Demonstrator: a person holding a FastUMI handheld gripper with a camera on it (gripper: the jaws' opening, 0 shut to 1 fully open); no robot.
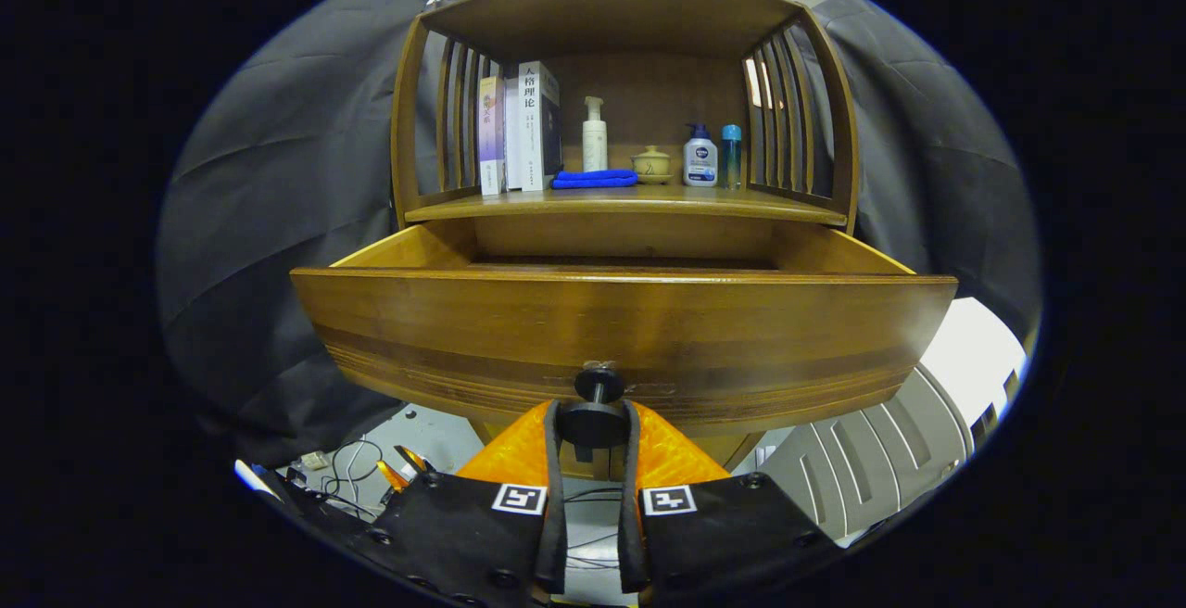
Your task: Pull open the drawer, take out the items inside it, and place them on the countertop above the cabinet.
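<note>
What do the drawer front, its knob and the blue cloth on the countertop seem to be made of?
Drawer front: likely varnished wood; brown grain bands with a soft sheen.
Knob: dark, smooth, perhaps metal or plastic; the tool is shut on it.
Blue cloth: soft folded fabric, matte, possibly microfibre.

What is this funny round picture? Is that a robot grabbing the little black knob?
It is not a whole robot. A person holds a tool, the hand-held gripper, and a camera riding on it looks forward along its two fingers, which makes the picture round and bendy. The two fingers are closed on the black knob of a wooden drawer, which is pulled open. From here you cannot see what lies inside it. Above it is the countertop, already holding some books, a folded blue cloth, a white pump bottle, a small lidded cup and two more bottles.
</note>
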